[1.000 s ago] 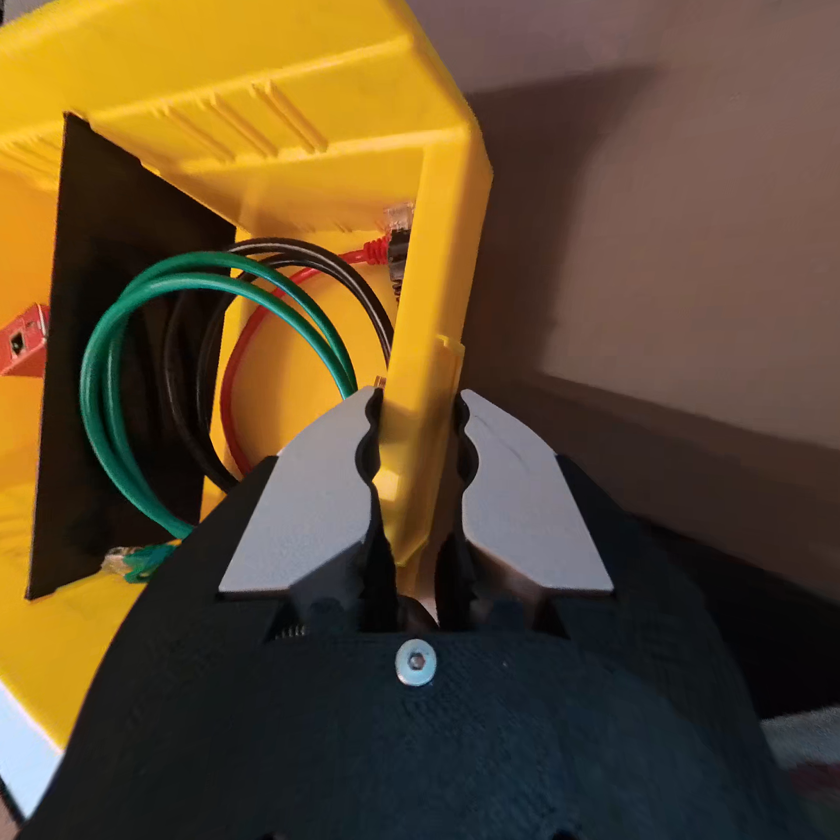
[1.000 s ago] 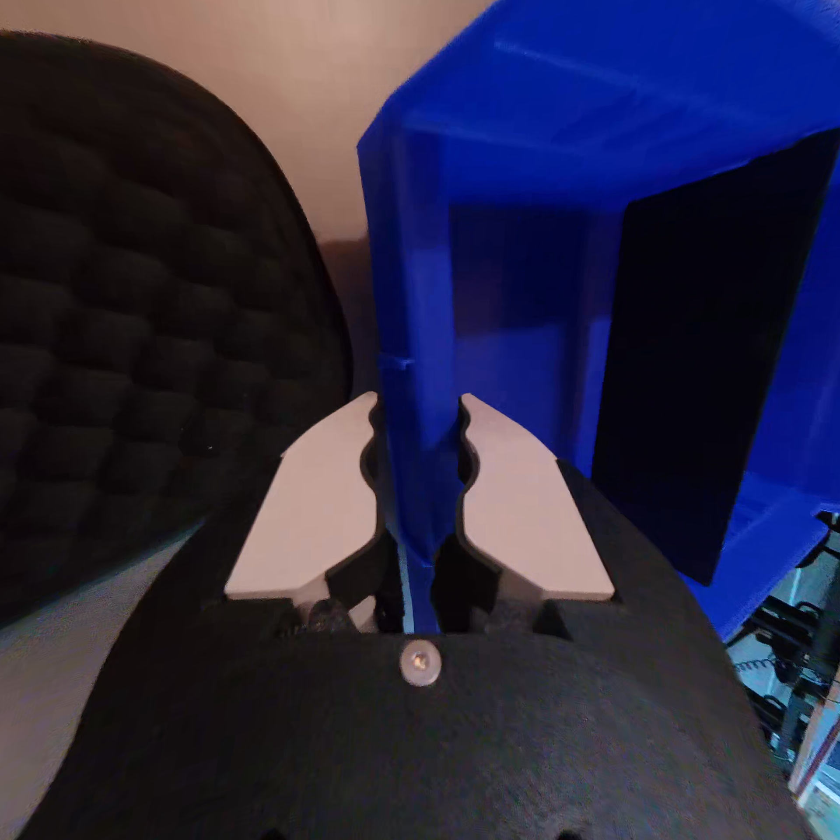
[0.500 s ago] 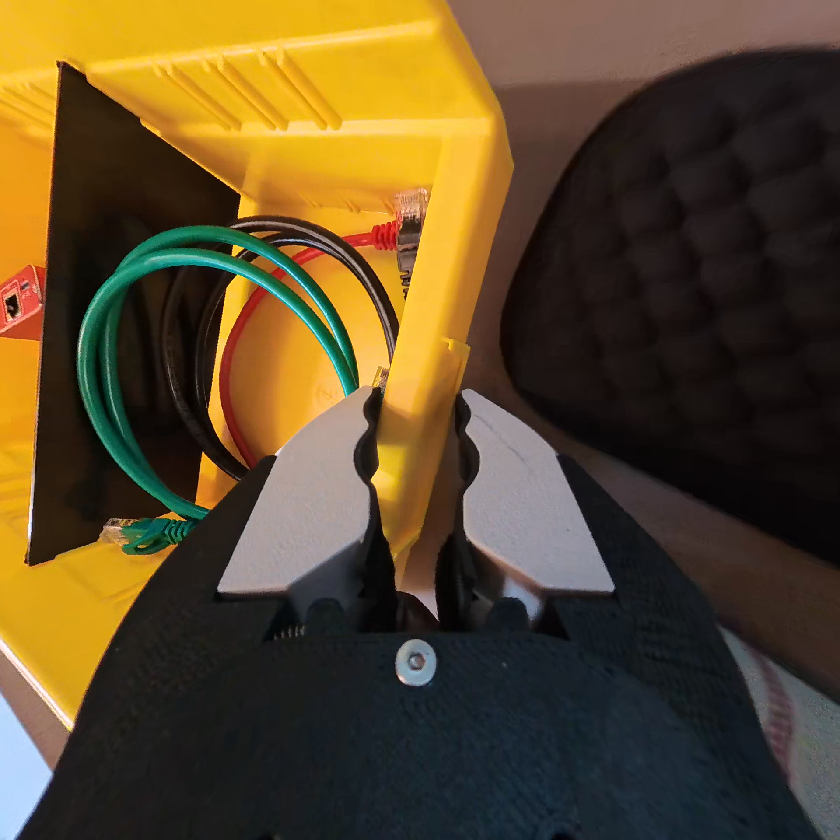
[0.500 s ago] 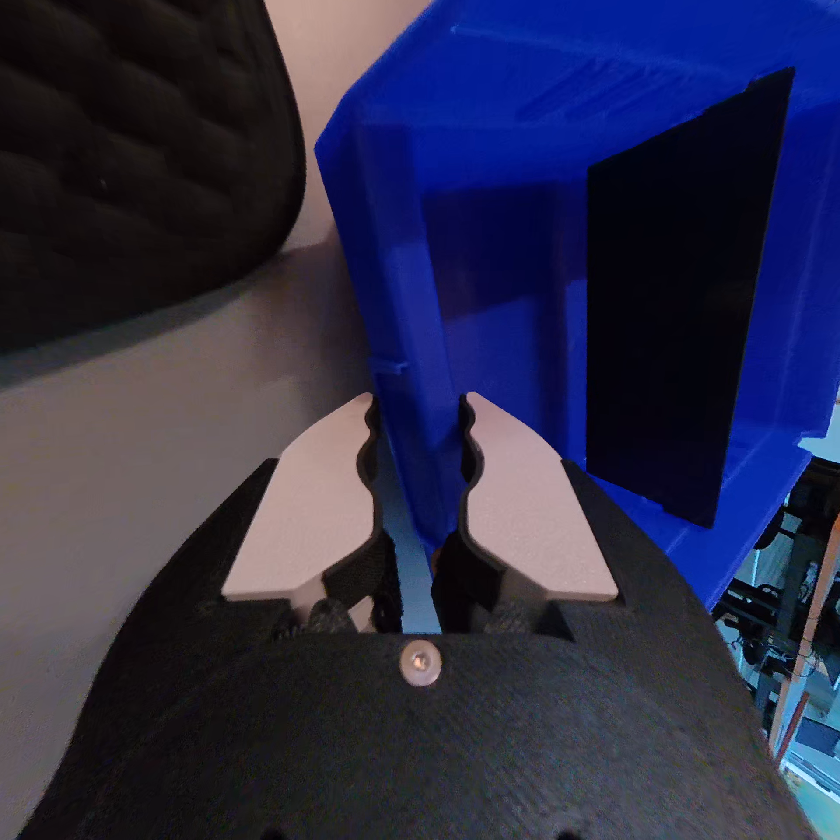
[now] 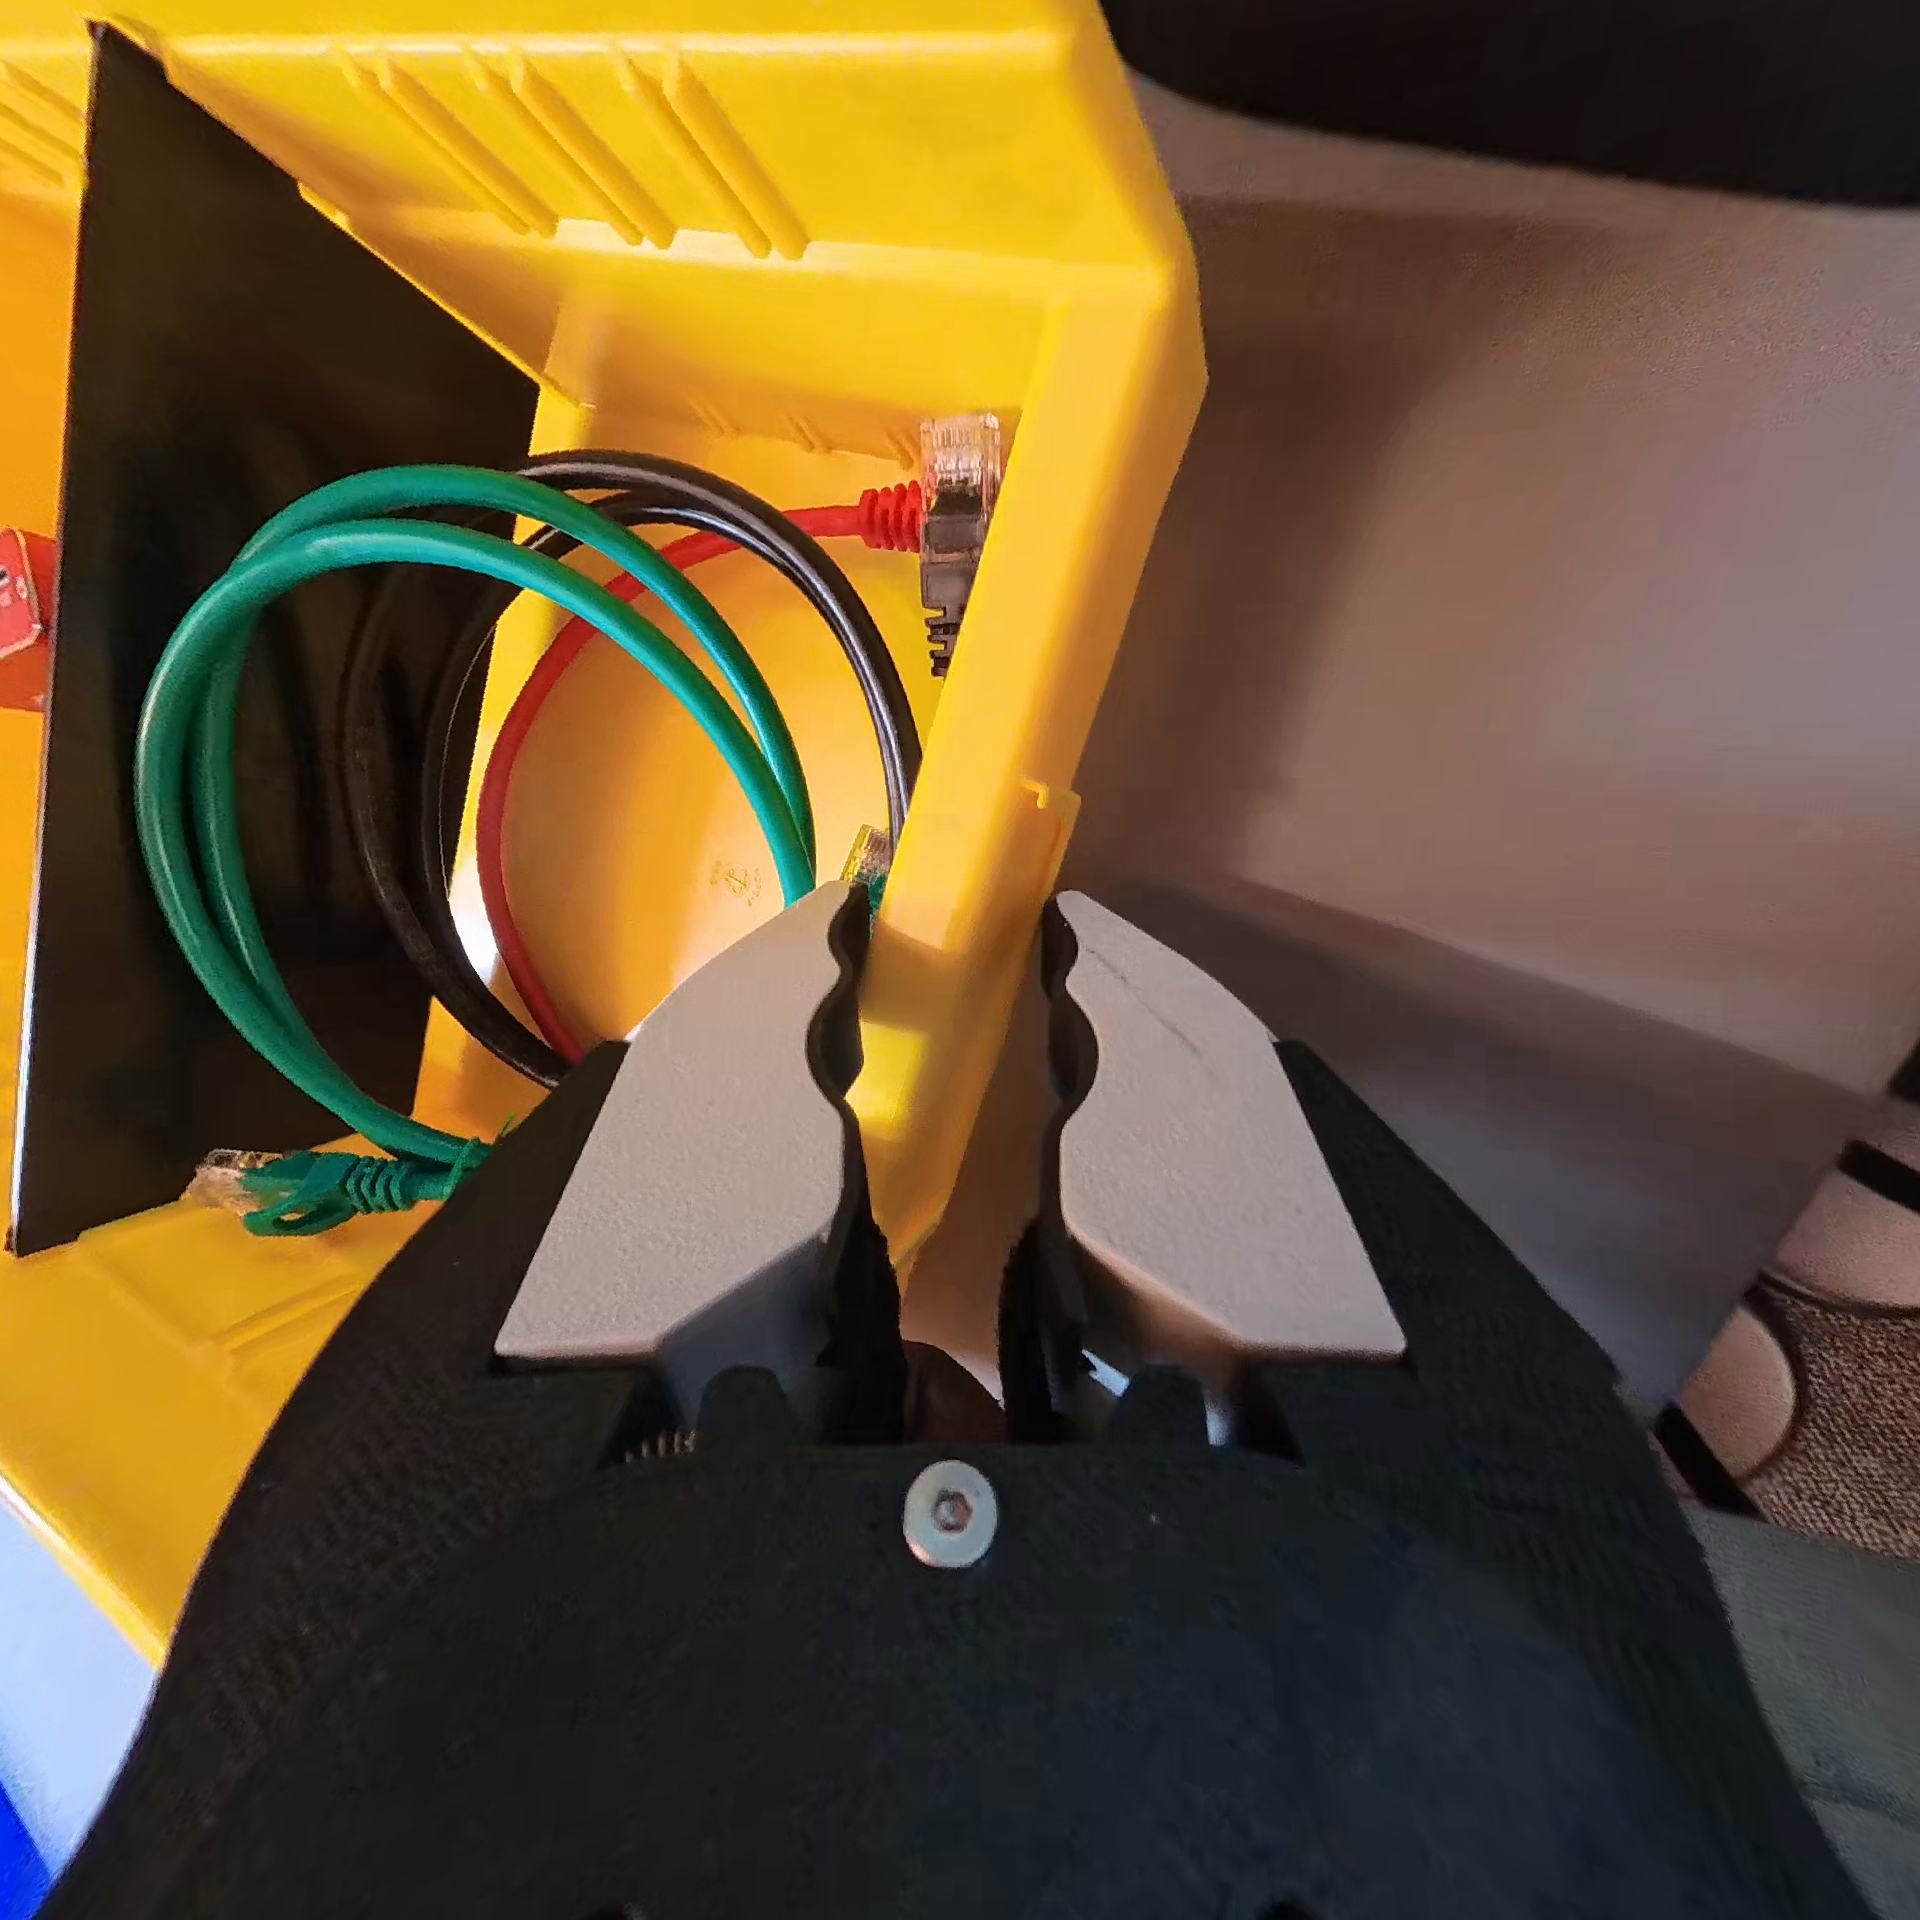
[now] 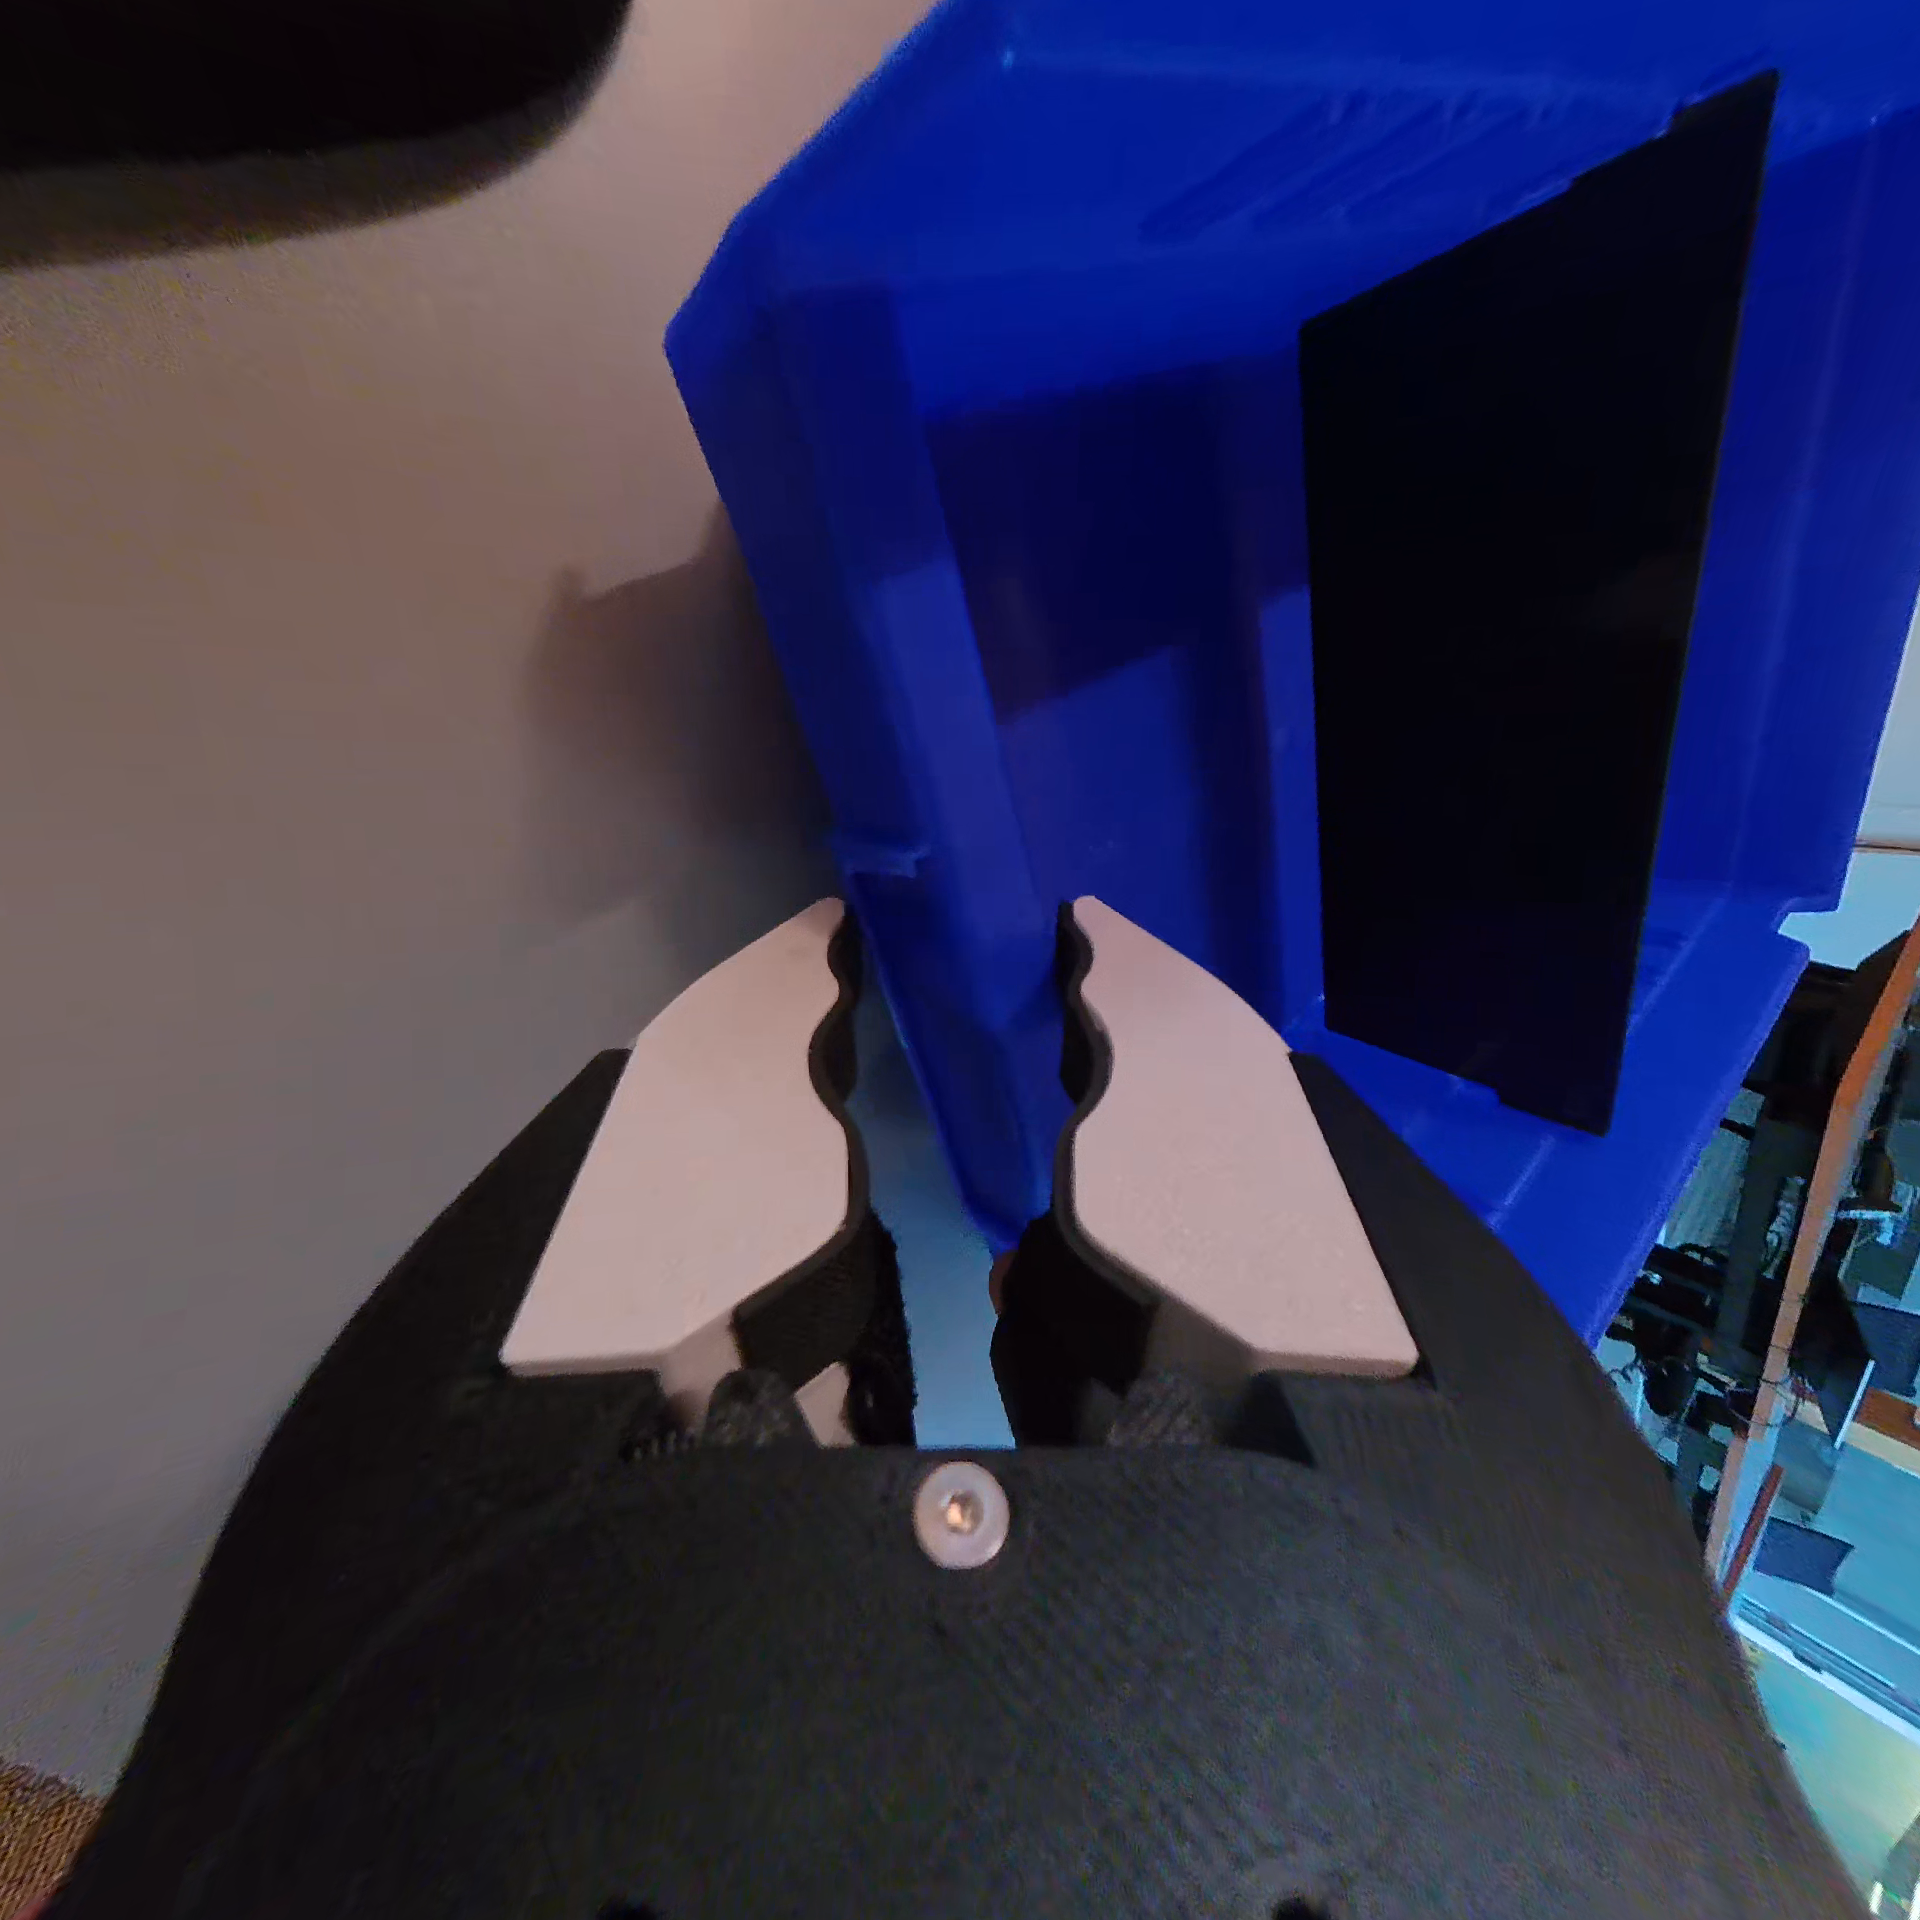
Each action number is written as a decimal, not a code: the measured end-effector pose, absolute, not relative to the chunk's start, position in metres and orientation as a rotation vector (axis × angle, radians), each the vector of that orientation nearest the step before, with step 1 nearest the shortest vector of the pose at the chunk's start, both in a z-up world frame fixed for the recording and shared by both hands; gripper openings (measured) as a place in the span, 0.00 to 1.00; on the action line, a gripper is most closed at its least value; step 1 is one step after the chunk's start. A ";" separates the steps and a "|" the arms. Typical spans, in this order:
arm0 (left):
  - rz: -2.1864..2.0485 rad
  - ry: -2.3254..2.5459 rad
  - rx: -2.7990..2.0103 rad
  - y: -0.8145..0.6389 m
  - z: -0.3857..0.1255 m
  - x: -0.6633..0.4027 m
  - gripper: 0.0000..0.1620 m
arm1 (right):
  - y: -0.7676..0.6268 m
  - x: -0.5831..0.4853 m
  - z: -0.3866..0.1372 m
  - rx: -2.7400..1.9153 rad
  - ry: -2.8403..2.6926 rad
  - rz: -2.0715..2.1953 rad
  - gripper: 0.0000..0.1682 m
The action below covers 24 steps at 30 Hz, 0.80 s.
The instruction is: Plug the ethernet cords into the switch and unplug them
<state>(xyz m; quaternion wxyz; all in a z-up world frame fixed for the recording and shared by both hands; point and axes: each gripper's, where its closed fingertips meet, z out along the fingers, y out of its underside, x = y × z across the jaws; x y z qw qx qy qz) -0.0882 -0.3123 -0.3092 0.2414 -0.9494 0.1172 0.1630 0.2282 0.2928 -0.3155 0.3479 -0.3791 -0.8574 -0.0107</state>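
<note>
My left gripper (image 5: pixel 951 914) is shut on the side wall of a yellow bin (image 5: pixel 1049 540), which is held tilted. Inside lie coiled ethernet cords: a green one (image 5: pixel 312 862), a black one (image 5: pixel 395 831) and a red one (image 5: pixel 520 748), with clear plugs near the wall (image 5: pixel 961 457). A black divider panel (image 5: pixel 218 520) stands in the bin, and a red switch (image 5: pixel 16 613) shows at its left edge. My right gripper (image 6: pixel 956 914) is shut on the side wall of a blue bin (image 6: pixel 935 644) with a black divider (image 6: pixel 1496 582). This compartment shows nothing in it.
A grey surface (image 5: pixel 1507 582) lies beyond both bins. A black quilted cushion (image 6: pixel 260 73) is at the top edge. Carpet and a round object (image 5: pixel 1829 1351) show at the right in the left wrist view. Shelving and equipment (image 6: pixel 1808 1299) are at the right behind the blue bin. Spacing between my two grippers at the tips: around 70 centimetres.
Both bins have moved with my grippers. The black cushion has slid toward the top edge in both views and more of the grey surface shows. The grips have not changed.
</note>
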 end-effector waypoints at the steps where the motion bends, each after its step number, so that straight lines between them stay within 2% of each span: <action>1: 0.449 0.312 -2.593 -0.317 -0.309 -0.088 0.20 | 0.294 0.230 -0.316 -0.984 -2.221 -0.033 0.22; 5: 0.398 0.167 -2.525 -0.317 -0.305 -0.083 0.26 | 0.295 0.231 -0.314 -1.000 -2.196 -0.042 0.25; 7: 0.333 0.062 -2.403 -0.308 -0.288 -0.076 0.33 | 0.289 0.226 -0.301 -1.017 -2.114 0.041 0.34; 10: 0.196 -0.109 -2.117 -0.292 -0.237 -0.066 0.45 | 0.274 0.216 -0.264 -1.053 -1.913 0.269 0.47; 12: 0.253 -0.318 -1.931 -0.287 -0.197 -0.088 0.45 | 0.258 0.207 -0.230 -1.034 -1.750 0.432 0.54; 15: 0.252 -0.721 -1.836 -0.286 -0.175 -0.130 0.50 | 0.230 0.186 -0.181 -0.978 -1.517 0.632 0.55; 18: 0.222 -0.846 -1.840 -0.266 -0.170 -0.164 0.51 | 0.191 0.155 -0.160 -0.964 -1.386 0.842 0.56; 24: 0.221 -1.047 -2.060 -0.237 -0.211 -0.247 0.51 | 0.118 0.088 -0.190 -0.995 -1.388 1.131 0.54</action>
